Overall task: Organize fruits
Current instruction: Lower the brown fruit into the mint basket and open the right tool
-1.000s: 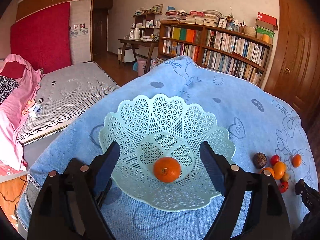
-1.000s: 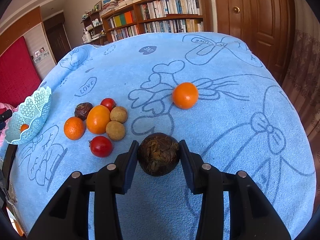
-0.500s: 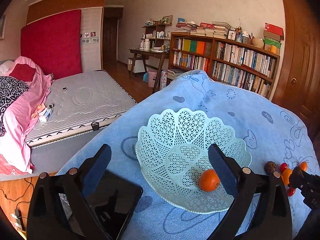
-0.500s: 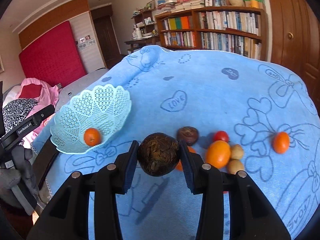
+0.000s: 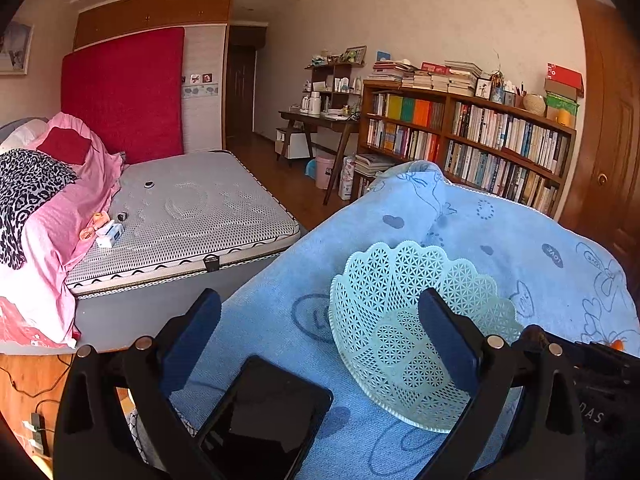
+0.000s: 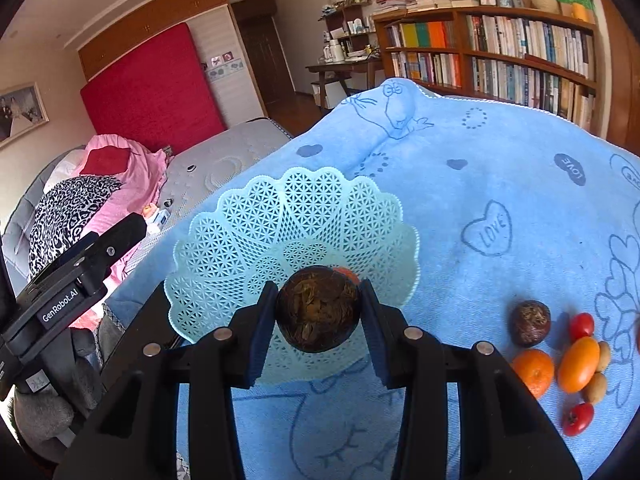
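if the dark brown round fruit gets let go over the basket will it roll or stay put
The dark brown round fruit, clamped in the right tool, looks nearly spherical, so it will probably roll. The mint green lattice plastic basket is dished, which would likely steer it toward the centre. Its rough, wrinkled skin probably keeps it from slipping while gripped.

Both grippers are chunky black plastic: the left gripper (image 5: 318, 336) and right gripper (image 6: 318, 322) have dark blue finger pads, round silver screws, and white "GenRobot.AI" lettering at 9 o'clock.
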Demonstrator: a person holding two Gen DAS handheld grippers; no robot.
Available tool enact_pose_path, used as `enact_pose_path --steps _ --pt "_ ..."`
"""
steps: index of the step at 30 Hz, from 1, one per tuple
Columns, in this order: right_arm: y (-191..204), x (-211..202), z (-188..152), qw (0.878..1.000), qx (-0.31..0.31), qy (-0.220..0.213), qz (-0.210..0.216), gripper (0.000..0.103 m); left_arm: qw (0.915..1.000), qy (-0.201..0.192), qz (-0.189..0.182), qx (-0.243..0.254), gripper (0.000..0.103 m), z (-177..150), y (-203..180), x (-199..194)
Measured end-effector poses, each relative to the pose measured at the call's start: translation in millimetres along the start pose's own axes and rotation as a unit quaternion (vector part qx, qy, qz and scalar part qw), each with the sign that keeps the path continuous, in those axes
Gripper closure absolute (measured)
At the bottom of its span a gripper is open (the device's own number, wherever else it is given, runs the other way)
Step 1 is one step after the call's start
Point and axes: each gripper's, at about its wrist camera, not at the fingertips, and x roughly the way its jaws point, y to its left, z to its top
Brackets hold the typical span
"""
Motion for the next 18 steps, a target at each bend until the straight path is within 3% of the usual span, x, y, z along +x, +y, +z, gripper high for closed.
enact_pose_path --steps 4,7,18 --pt "10.3 6.4 0.2 1.0 0.001 -0.001 0.015 0.059 1.0 0.001 0.001 -0.003 0.003 0.0 2.6 0.8" --pt "12.4 4.9 -2.4 1.0 0.003 -0.007 0.014 0.044 1.0 0.005 -0.001 -0.008 0.003 -0.9 4.2 2.3" --pt "-10.5 -11.4 -10.5 0.999 0.035 -0.02 -0.003 0.044 0.9996 0.022 -0.013 -0.01 0.003 -7.2 -6.2 6.2"
